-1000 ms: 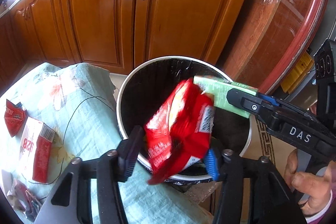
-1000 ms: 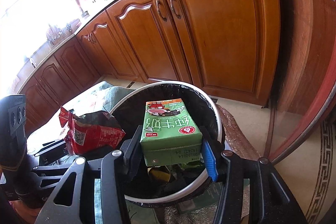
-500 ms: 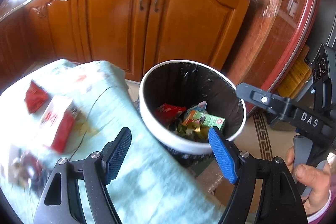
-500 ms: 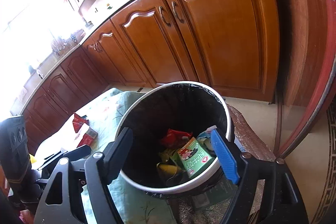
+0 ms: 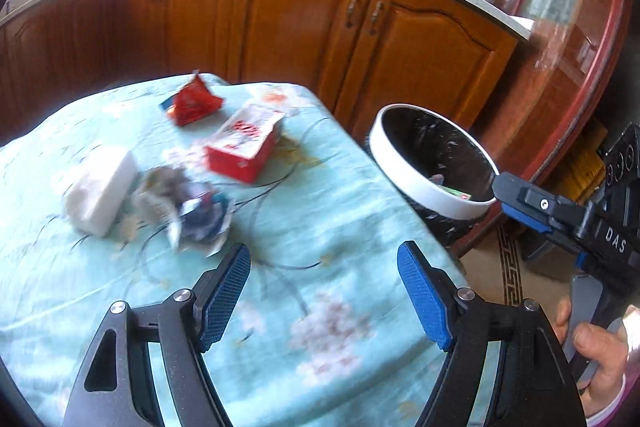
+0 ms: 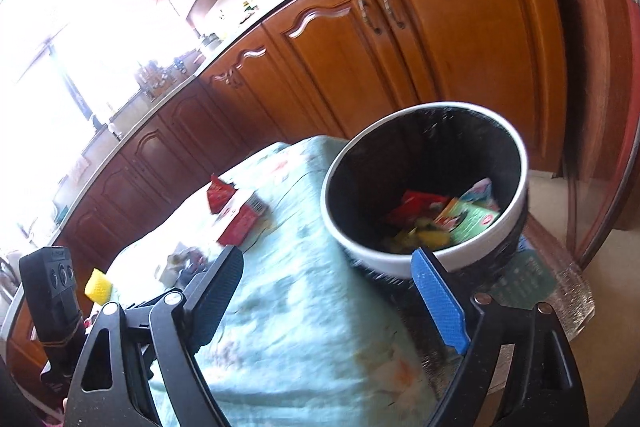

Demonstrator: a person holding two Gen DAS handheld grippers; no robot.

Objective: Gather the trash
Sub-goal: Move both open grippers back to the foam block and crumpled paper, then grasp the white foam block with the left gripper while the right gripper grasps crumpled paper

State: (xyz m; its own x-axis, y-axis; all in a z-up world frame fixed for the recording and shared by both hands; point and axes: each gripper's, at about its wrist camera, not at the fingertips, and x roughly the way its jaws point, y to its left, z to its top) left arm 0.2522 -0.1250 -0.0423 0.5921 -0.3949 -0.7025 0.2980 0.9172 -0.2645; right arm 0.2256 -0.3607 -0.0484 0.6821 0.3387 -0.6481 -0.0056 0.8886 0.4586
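Both tongs, the left gripper [image 5: 324, 291] and the right gripper [image 6: 332, 291], are standing wide and empty, and we are judging the crumpled wrapper [image 5: 192, 211] light and soft, best pinched across its bunched middle.

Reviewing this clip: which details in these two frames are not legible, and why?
- Crumpled wrapper pile, left wrist view: motion blur, so the count and type of pieces cannot be told.
- Red box, left wrist view: its print is smeared.
- Trash bin, left wrist view: its rim hides most of the contents.
- Yellow object, right wrist view: partly hidden behind the left tool's body, unidentifiable.
- Green carton, right wrist view: its label is too blurred to read.
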